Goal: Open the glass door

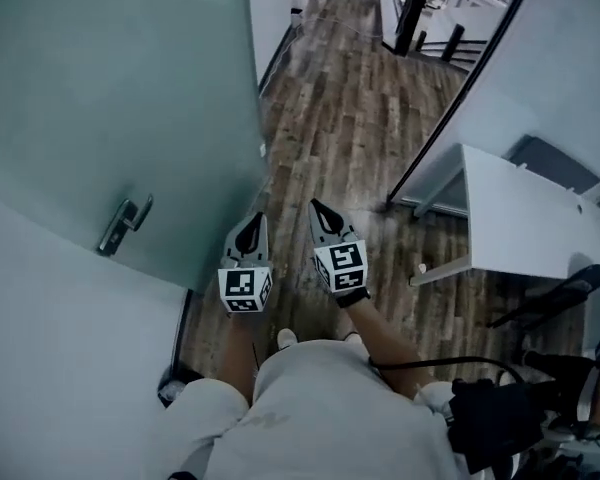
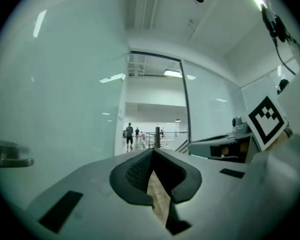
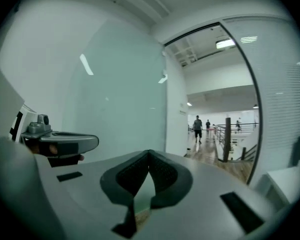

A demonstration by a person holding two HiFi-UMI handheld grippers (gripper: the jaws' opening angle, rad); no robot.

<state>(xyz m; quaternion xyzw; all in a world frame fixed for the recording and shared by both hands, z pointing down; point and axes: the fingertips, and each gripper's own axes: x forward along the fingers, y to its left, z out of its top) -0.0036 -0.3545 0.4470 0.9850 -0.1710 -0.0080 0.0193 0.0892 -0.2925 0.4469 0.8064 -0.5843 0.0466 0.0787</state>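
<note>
- The frosted glass door (image 1: 110, 88) stands open at the left of the head view, its free edge turned away from the black door frame (image 1: 458, 103).
- The silver metal lever handle (image 1: 125, 224) sits on the door face, low and left of both grippers. In the left gripper view it shows at the far left edge.
- Between the door edge and the frame, the brown wooden plank floor (image 1: 350, 118) runs through the doorway into a corridor with railings. Small figures of people stand far down it.
- The left gripper (image 1: 257, 217) is clenched: its dark pads meet at the tip and nothing is between them. It touches neither door nor handle.
- The right gripper (image 1: 316, 206) is also clenched and empty, its jaws pressed tip to tip.
- Both grippers are held side by side, near each other, in front of the person's body, pointing roughly level toward the doorway.
- Each gripper shows at the edge of the other's view.
- A white desk (image 1: 520, 218) stands right of the doorway, beyond the frame.
- The person's pale trousers (image 1: 320, 408) fill the bottom of the head view.
</note>
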